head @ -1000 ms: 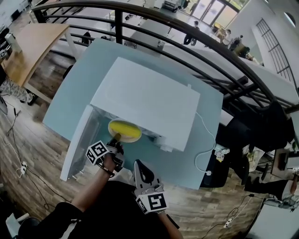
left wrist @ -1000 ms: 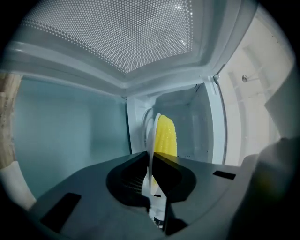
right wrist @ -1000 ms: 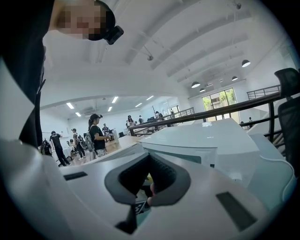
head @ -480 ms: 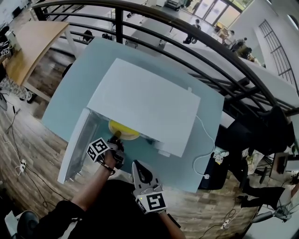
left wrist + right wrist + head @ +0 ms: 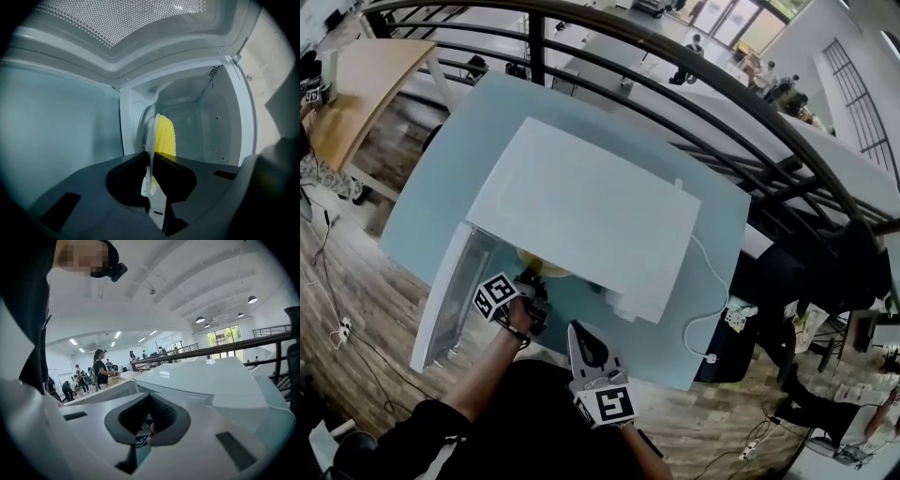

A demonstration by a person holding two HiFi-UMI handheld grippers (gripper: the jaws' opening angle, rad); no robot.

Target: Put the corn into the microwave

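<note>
A white microwave stands on a pale blue table, its door swung open to the left. My left gripper is shut on the rim of a white plate that carries the yellow corn. In the left gripper view the plate is edge-on and reaches into the microwave's cavity. From the head view only a sliver of the plate shows under the microwave's top. My right gripper hovers at the table's near edge, shut with nothing in it, and points at the microwave.
A white power cable runs from the microwave's right side over the table edge. A black railing runs behind the table. A wooden table stands at the far left. People stand far off in the right gripper view.
My left gripper has pushed the plate with the corn further into the microwave, so that far less of it shows from above. The right gripper has hardly shifted.
</note>
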